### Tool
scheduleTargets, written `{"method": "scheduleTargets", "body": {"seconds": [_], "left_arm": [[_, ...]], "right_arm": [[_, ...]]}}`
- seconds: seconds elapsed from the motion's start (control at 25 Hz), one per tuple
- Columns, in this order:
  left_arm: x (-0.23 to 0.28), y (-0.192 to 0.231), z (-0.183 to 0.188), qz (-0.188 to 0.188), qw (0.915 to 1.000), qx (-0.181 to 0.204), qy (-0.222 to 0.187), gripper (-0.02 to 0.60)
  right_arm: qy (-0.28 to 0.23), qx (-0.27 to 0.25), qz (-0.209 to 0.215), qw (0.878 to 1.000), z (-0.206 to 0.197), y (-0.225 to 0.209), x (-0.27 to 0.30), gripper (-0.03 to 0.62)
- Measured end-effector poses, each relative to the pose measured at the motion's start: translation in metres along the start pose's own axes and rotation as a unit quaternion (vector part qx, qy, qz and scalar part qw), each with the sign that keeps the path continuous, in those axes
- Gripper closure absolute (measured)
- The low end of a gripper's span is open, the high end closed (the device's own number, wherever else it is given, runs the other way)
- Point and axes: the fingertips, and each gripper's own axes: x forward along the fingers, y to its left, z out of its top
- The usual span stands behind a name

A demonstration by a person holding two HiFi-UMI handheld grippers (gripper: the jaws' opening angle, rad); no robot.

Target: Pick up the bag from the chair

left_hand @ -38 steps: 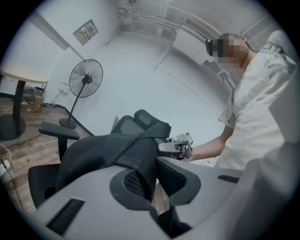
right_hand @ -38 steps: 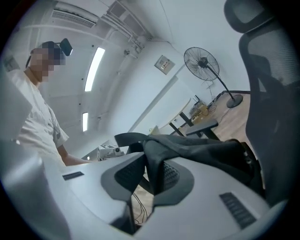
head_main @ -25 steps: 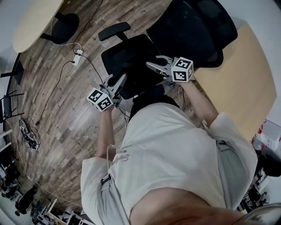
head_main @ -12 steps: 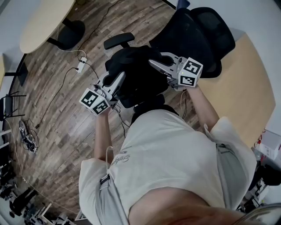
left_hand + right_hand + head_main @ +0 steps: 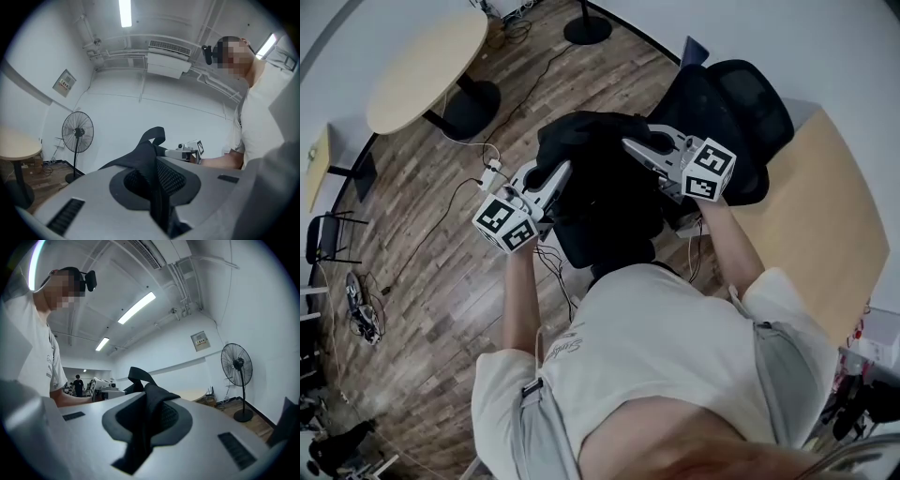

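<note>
Bag: the black bag (image 5: pixel 602 183) hangs between my two grippers, in front of the chair's back. It hides the seat, so I cannot tell whether its bottom touches the seat.
Left gripper: my left gripper (image 5: pixel 560 172) pinches a fold of the bag's cloth at the bag's left side. In the left gripper view the cloth is pressed between the two jaws, and a strap loop (image 5: pixel 154 136) stands up behind them.
Right gripper: my right gripper (image 5: pixel 630 147) pinches the cloth at the bag's upper right side. In the right gripper view the black cloth fills the gap between the jaws.
Chair: a black office chair (image 5: pixel 741 98). I see only its back and headrest, behind and to the right of the bag.
In the way: a light wooden desk (image 5: pixel 825 225) stands just beside the chair, near my right arm. A white power strip (image 5: pixel 490 175) with cables lies on the floor, beside the left gripper in the head view.
Around: a round table (image 5: pixel 427 70) stands well apart at the far left. A standing fan (image 5: pixel 77 133) is near the white wall. The floor (image 5: pixel 422 281) is of dark wooden planks.
</note>
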Motion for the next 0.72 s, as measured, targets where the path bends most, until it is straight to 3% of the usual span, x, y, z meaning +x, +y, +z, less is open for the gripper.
{"method": "scheduleTargets", "body": {"seconds": [0.2, 0.48, 0.72], "left_arm": [[0.005, -0.006, 0.021, 0.005, 0.9996, 0.026, 0.004, 0.534], [0.000, -0.005, 0.035, -0.004, 0.9997, 0.009, -0.021, 0.534], [-0.008, -0.024, 0.025, -0.003, 0.9997, 0.004, -0.025, 0.534]], "right_arm": [[-0.015, -0.013, -0.005, 1.000, 0.023, 0.000, -0.001, 0.563], [-0.005, -0.021, -0.003, 1.000, 0.033, 0.002, 0.006, 0.563], [0.004, -0.015, 0.001, 1.000, 0.021, 0.018, -0.007, 0.565]]}}
